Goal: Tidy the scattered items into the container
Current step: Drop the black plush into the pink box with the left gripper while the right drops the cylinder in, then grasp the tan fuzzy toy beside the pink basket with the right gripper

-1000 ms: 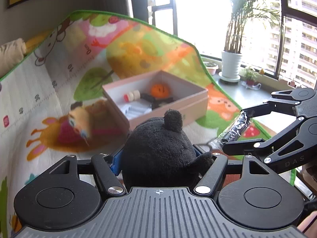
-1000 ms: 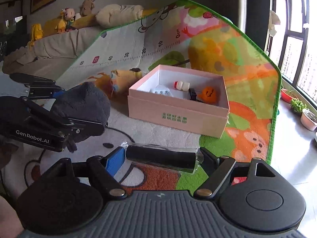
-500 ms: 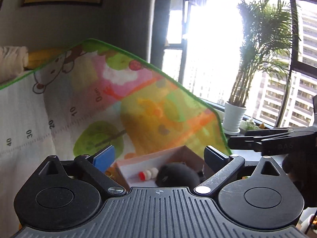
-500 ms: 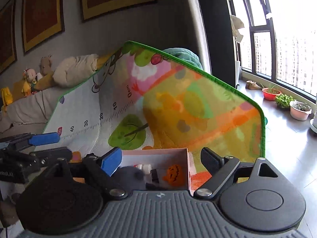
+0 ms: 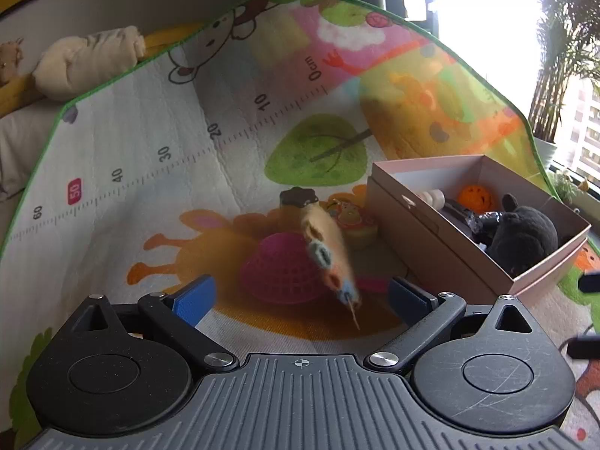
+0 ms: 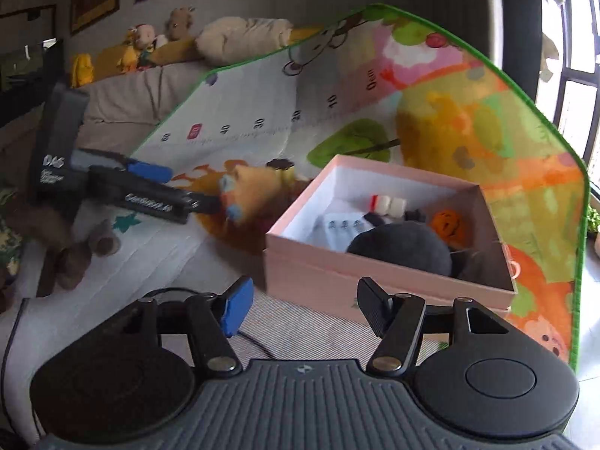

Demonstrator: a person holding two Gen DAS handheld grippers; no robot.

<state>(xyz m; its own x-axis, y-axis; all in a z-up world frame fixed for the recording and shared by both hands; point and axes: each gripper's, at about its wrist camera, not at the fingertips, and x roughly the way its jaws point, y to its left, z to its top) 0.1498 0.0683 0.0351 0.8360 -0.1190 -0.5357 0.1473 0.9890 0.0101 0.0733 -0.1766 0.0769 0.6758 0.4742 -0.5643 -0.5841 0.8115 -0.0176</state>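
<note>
Both grippers, left (image 5: 300, 294) and right (image 6: 303, 309), were spread wide and empty. The black plush (image 6: 403, 249) lay in the pink box (image 6: 375, 273) at centre frame. Next likely called for closing on the yellow stuffed toy (image 5: 326, 245) mid-frame.

Both my grippers empty, jaws apart.
My left gripper (image 5: 302, 296) is spread wide and angled downward; my right gripper (image 6: 303, 309) hangs open beside it, level.

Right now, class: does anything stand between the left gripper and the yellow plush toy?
Nothing visible does. The left gripper is open, and the plush toy lies just ahead on the mat.
</note>
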